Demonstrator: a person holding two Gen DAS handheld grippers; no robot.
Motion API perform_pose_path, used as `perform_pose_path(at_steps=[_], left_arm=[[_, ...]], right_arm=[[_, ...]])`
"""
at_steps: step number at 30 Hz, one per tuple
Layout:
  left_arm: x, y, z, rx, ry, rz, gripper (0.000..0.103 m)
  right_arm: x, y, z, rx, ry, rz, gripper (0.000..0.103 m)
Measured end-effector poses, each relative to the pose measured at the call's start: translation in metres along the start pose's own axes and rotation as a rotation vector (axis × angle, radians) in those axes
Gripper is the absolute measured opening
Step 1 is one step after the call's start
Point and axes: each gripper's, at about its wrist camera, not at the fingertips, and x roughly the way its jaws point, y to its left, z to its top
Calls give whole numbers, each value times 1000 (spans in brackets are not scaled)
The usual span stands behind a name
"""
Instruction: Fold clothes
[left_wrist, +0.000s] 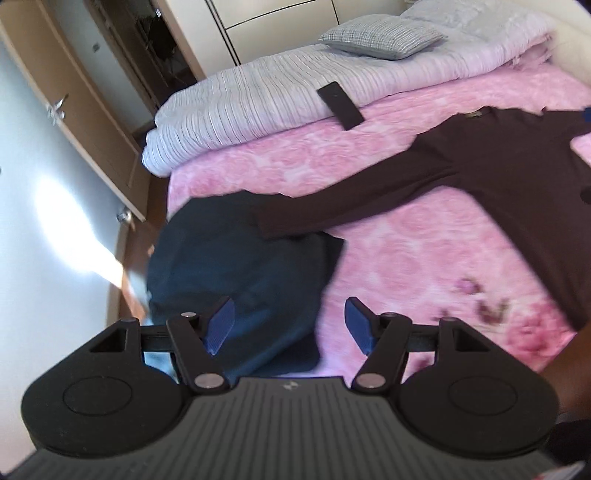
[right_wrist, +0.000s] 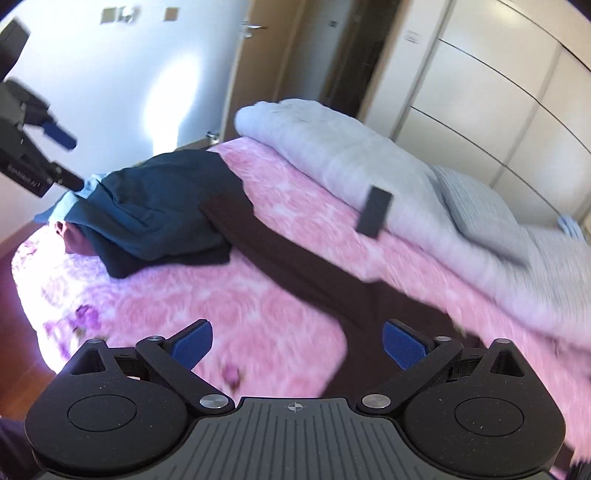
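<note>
A dark maroon long-sleeved top was seen spread flat on the pink floral bedspread, its sleeve stretched out toward a heap of clothes at the bed corner, with the cuff laid over the edge of the heap. The heap was topped by a dark teal garment; in the right wrist view a light blue piece and a reddish piece were seen under it. The left gripper was held above the bed with its jaws fairly wide apart and nothing between the blue pads; the teal garment and the bedspread were seen below the gap, and no contact could be made out. The right gripper was held above the bedspread and the body of the maroon top, jaws spread very wide, nothing gripped; the pads were clear of the cloth. The left gripper was also caught at the left edge of the right wrist view, up beside the heap. A folded pale duvet was piled along the far side of the bed, with a checked grey pillow on it and a black flat remote-like object lying at its edge. Wardrobe doors and a room door were seen behind. Both views were motion-blurred.
</note>
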Motion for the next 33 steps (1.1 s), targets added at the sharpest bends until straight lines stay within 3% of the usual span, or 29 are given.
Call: perform_pose_path(at_steps=[3, 5, 9, 14, 16, 22, 23, 30, 31, 32, 33], left_arm=[[48, 27, 16, 51, -17, -26, 62], [88, 45, 27, 70, -18, -61, 62], [167, 83, 42, 115, -9, -99, 62], [247, 111, 38, 125, 6, -81, 62], [274, 118, 30, 105, 30, -86, 62], [304, 139, 5, -50, 65, -112, 62], [306, 142, 2, -76, 66, -117, 62], [315, 139, -3, -84, 62, -160, 62], [315, 139, -1, -80, 58, -166, 62], [314, 138, 0, -80, 52, -172, 62], [313, 138, 1, -80, 45, -179, 62]], right_arm=[[51, 21, 33, -46, -19, -5, 93], [91, 32, 56, -72, -21, -2, 76], [183, 57, 98, -130, -5, 8, 73], [297, 95, 127, -243, 15, 72, 72], [335, 105, 134, -265, 28, 104, 59], [416, 131, 143, -305, 49, 153, 58], [427, 133, 144, -309, 54, 157, 50], [468, 139, 148, -314, 93, 151, 41], [471, 139, 148, -314, 100, 153, 22], [472, 137, 150, -308, 103, 154, 10], [471, 134, 151, -297, 103, 153, 7]])
